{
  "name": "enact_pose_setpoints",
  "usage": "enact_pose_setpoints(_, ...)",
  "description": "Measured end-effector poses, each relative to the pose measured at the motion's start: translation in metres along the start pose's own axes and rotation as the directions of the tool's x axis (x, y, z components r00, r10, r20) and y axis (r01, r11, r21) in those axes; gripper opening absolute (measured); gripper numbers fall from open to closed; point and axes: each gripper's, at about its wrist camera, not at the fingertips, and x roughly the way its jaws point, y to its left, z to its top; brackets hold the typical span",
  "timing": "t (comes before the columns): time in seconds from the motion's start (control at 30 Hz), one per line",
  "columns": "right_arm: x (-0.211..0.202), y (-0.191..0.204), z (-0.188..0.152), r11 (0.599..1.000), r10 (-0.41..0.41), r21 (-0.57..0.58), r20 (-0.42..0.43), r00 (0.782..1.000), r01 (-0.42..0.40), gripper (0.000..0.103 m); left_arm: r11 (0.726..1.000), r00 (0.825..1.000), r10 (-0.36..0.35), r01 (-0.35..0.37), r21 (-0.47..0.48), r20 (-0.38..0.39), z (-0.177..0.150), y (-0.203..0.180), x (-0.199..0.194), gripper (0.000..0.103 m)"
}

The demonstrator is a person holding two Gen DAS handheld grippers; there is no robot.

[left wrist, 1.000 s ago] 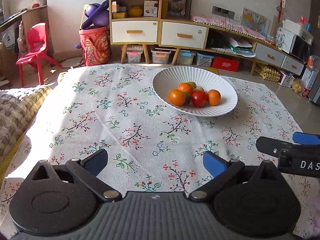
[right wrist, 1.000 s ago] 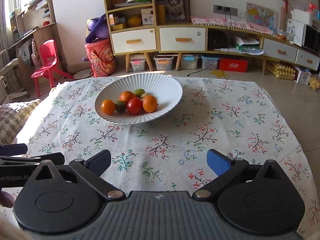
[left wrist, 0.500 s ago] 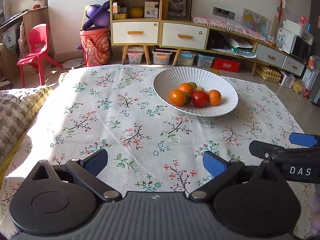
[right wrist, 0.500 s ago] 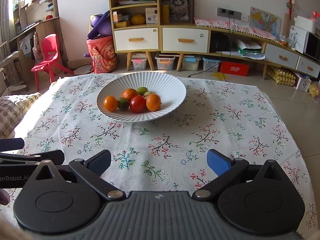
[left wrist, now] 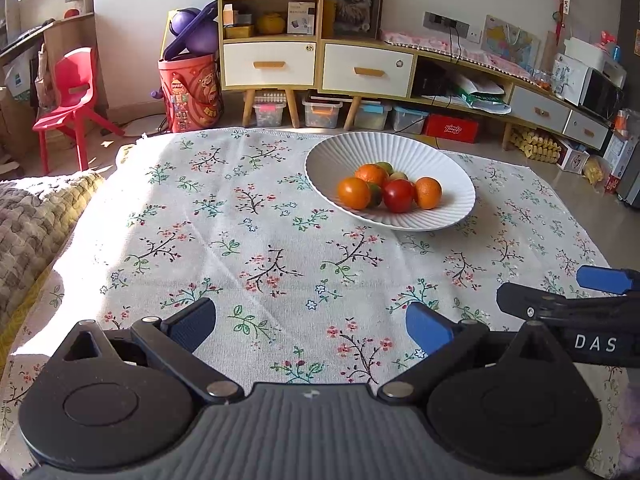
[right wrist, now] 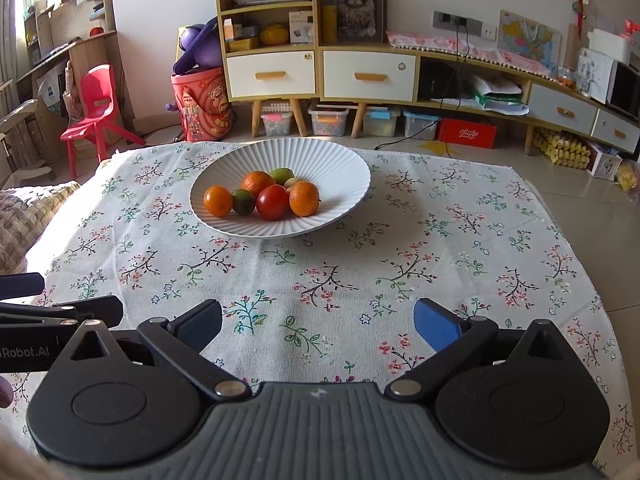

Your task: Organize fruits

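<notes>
A white ribbed bowl (left wrist: 448,168) (right wrist: 340,164) stands on the floral tablecloth (left wrist: 248,240) (right wrist: 400,264) and holds several fruits: oranges (left wrist: 353,193) (right wrist: 304,198), a red tomato (left wrist: 398,195) (right wrist: 273,202) and green fruits (right wrist: 243,201). My left gripper (left wrist: 310,324) is open and empty, low over the cloth, well in front of the bowl. My right gripper (right wrist: 318,324) is open and empty, also in front of the bowl. The right gripper's fingers (left wrist: 560,304) show at the right edge of the left wrist view.
A knitted blanket (left wrist: 32,220) lies at the table's left edge. Beyond the table stand a shelf cabinet with drawers (left wrist: 272,60), a red tub (left wrist: 190,92), a red chair (left wrist: 72,96) and storage boxes on the floor (left wrist: 324,112).
Both grippers have drifted slightly; the view of the bowl has shifted a little nearer in the right wrist view. Both stay open and empty. The fruits have not moved.
</notes>
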Motion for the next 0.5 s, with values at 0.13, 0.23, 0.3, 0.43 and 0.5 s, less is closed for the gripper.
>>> enact_pose_setpoints(0.13, 0.0001, -0.0001, -0.0007, 1.0, 0.001, -0.003, -0.002, 1.0, -0.001, 0.102, 1.0, 1.0, 0.0, 0.0, 0.002, -0.002, -0.0004, -0.0001, 0.0001, 0.092)
enact_pose_setpoints(0.23, -0.0002, 0.0001, -0.0009, 1.0, 0.0, -0.005, -0.004, 1.0, 0.0, 0.102, 1.0, 1.0, -0.001, 0.001, 0.001, -0.002, -0.0003, -0.0001, 0.0001, 0.092)
enact_pose_setpoints(0.3, -0.0002, 0.0002, -0.0008, 1.0, 0.0, -0.004, -0.003, 1.0, 0.0, 0.102, 1.0, 1.0, 0.0, 0.0, 0.001, -0.002, -0.0003, -0.0001, 0.0002, 0.092)
enact_pose_setpoints(0.43, -0.0001, 0.0002, -0.0006, 1.0, 0.0, -0.004, -0.003, 1.0, 0.0, 0.102, 1.0, 1.0, 0.001, -0.001, 0.002, -0.001, -0.0006, -0.0002, 0.0003, 0.092)
enact_pose_setpoints(0.5, 0.0, 0.0002, -0.0006, 1.0, 0.0, -0.004, -0.003, 1.0, 0.0, 0.102, 1.0, 1.0, 0.001, -0.001, 0.002, -0.001, -0.0006, -0.0002, 0.0003, 0.092)
